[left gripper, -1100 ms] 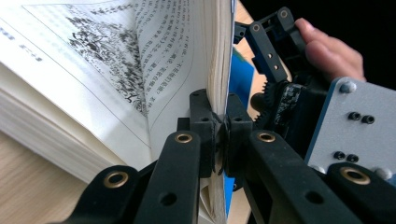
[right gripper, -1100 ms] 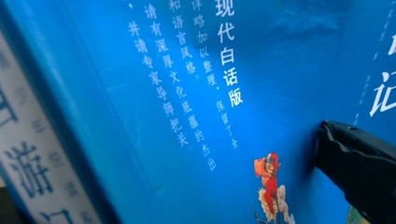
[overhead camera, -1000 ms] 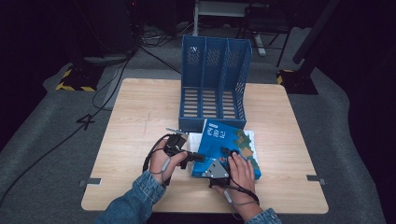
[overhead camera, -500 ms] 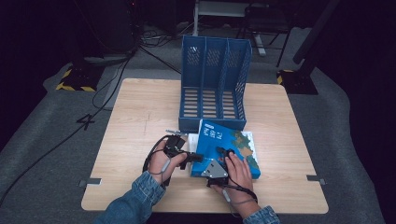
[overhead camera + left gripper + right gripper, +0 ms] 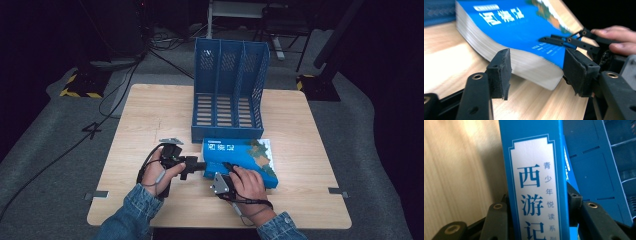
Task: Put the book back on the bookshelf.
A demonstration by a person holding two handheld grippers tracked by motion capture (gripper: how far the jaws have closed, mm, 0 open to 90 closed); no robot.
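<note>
**Book handed to right grip, near file rack**

Item: blue book (image 5: 240, 159), flat on the surface (image 5: 150, 115), just at 6 o'clock of the blue file rack (image 5: 229, 95).
Right hand-held gripper (image 5: 227, 167): clamped across the book's spine (image 5: 536, 187), jaws having just closed.
Left hand-held gripper (image 5: 197, 166): at the book's 9 o'clock corner, jaws just opened wide, pads (image 5: 500, 70) clear of the pages.
Risk: gripped at one edge only, the thick book may sag or twist free when lifted, and catch a rack divider.
</note>
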